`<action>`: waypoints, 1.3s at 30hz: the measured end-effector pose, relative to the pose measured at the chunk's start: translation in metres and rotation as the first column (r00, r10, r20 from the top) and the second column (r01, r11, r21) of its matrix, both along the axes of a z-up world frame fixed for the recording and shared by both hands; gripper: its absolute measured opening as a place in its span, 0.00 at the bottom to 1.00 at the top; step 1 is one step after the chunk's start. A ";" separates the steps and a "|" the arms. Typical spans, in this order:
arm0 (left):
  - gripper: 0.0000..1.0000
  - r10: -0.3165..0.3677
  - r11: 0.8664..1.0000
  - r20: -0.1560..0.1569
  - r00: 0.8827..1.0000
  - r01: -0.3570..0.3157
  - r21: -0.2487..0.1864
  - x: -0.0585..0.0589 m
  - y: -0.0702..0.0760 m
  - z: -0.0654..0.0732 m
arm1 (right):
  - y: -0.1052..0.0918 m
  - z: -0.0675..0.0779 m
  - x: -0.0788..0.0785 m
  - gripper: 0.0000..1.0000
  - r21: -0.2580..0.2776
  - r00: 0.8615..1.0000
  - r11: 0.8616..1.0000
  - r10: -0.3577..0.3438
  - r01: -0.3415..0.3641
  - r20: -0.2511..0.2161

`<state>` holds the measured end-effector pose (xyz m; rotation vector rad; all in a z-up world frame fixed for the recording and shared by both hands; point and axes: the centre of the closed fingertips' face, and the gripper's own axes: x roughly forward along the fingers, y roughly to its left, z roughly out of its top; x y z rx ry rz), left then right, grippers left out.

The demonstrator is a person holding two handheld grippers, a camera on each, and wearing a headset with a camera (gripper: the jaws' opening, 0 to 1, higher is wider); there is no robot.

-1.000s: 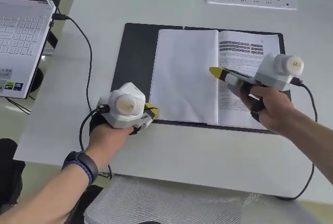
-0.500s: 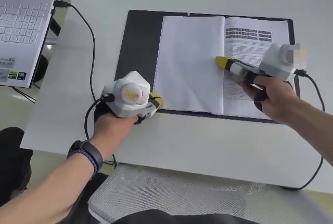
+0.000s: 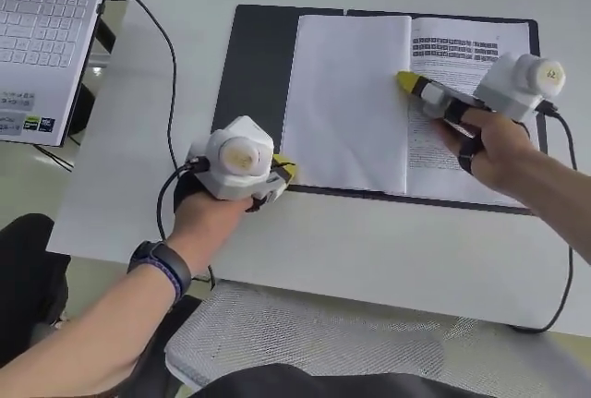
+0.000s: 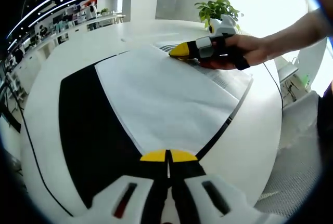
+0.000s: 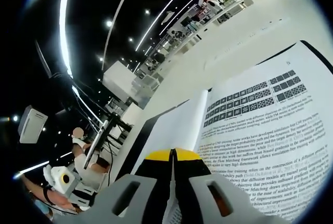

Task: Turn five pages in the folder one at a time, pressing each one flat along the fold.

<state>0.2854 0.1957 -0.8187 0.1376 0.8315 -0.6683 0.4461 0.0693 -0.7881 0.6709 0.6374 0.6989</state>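
On the white table [image 3: 369, 250] the folder [image 3: 254, 66] lies open, blank page [image 3: 351, 93] left of the fold, printed page [image 3: 466, 52] partly hidden under the right hand [image 3: 491, 144]. Right gripper [image 3: 406, 81], jaws pinched together empty, points at the fold. Left gripper [image 3: 285, 172], likewise closed on nothing, sits at the folder's near edge. Laptop [image 3: 42, 38] is cut off at left; bare table lies nearer.
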 end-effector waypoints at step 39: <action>0.00 0.042 0.997 -0.015 0.999 -0.043 -0.065 -0.002 -0.005 0.013 | -0.015 -0.016 0.117 0.00 0.118 0.929 0.923 -0.356 0.367 -0.104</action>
